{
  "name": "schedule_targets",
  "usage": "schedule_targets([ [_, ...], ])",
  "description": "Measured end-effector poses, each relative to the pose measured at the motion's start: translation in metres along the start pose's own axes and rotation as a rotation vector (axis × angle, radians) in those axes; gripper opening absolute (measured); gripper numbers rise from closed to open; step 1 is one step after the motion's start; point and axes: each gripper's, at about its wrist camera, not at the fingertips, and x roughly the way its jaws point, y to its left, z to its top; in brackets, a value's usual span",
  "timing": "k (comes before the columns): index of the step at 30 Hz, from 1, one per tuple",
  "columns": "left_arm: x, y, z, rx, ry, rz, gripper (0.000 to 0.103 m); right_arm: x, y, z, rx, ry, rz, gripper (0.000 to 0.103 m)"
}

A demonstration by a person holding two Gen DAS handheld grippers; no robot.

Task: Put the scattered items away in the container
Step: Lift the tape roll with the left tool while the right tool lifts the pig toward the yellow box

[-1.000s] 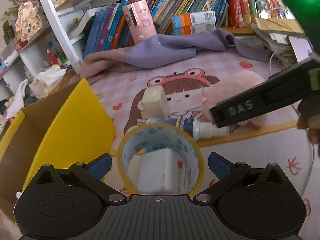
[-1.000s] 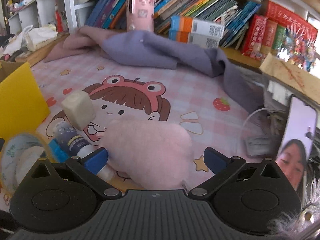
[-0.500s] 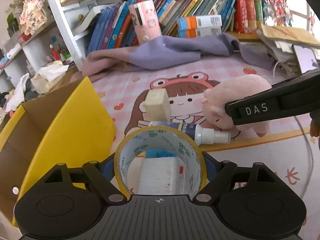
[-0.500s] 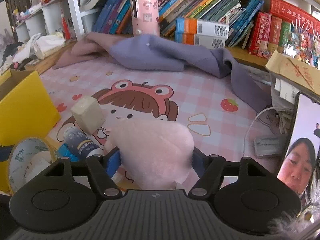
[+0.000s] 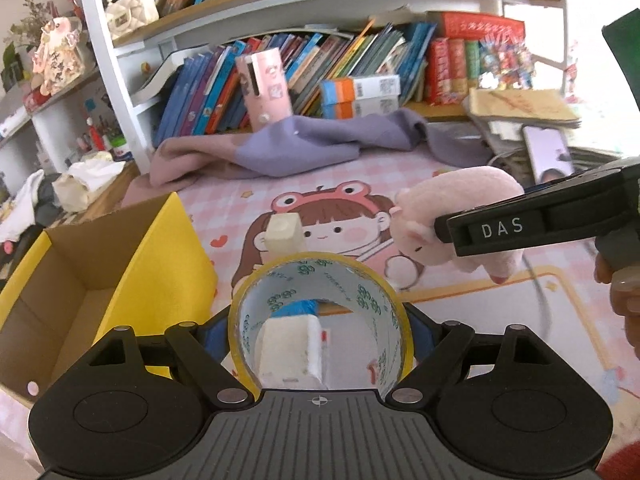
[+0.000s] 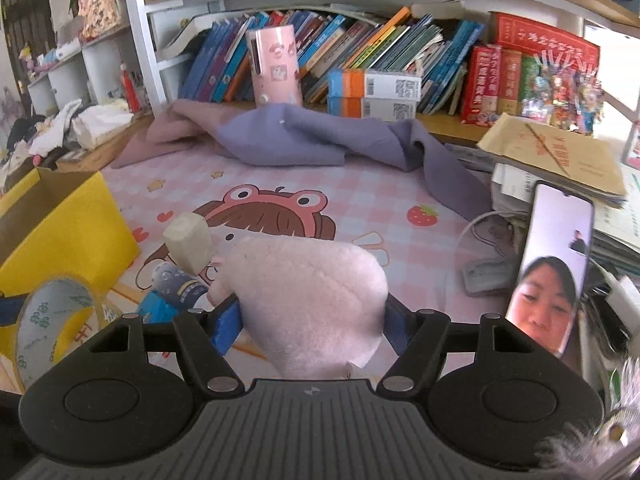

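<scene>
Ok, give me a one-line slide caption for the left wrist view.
Left tool grips a roll of tape beside the open yellow box, while the right tool holds a pink plush pig.

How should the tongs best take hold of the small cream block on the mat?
Grip the small cream foam block across its two flat side faces, coming from above: it stands free on the pink cartoon mat, top exposed, with the dark spray bottle close at its near side.

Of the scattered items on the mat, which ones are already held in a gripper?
Two: the tape roll in the left gripper and the pink plush in the right gripper. The beige block and spray bottle lie free.
</scene>
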Motion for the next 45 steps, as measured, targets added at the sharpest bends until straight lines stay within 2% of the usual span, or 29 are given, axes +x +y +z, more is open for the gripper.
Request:
schedule_targets([
  [8, -0.038, 0.030, -0.018, 0.004, -0.045, -0.104, 0.085, -0.048, 0.024, -0.023, 0.049, -0.025, -0.049, 0.068],
  [21, -0.089, 0.087, -0.064, 0.082, -0.160, -0.205, 0.085, -0.105, 0.109, -0.062, 0.076, -0.095, -0.170, 0.068],
  [27, -0.120, 0.114, -0.102, 0.107, -0.152, -0.245, 0.085, -0.137, 0.155, -0.094, 0.122, -0.124, -0.232, 0.068],
  [35, -0.160, 0.142, -0.146, 0.146, -0.134, -0.243, 0.085, -0.172, 0.212, -0.150, 0.188, -0.089, -0.252, 0.068],
  [45, -0.181, 0.169, -0.162, 0.098, -0.144, -0.207, 0.085, -0.188, 0.250, -0.164, 0.149, -0.075, -0.223, 0.068],
])
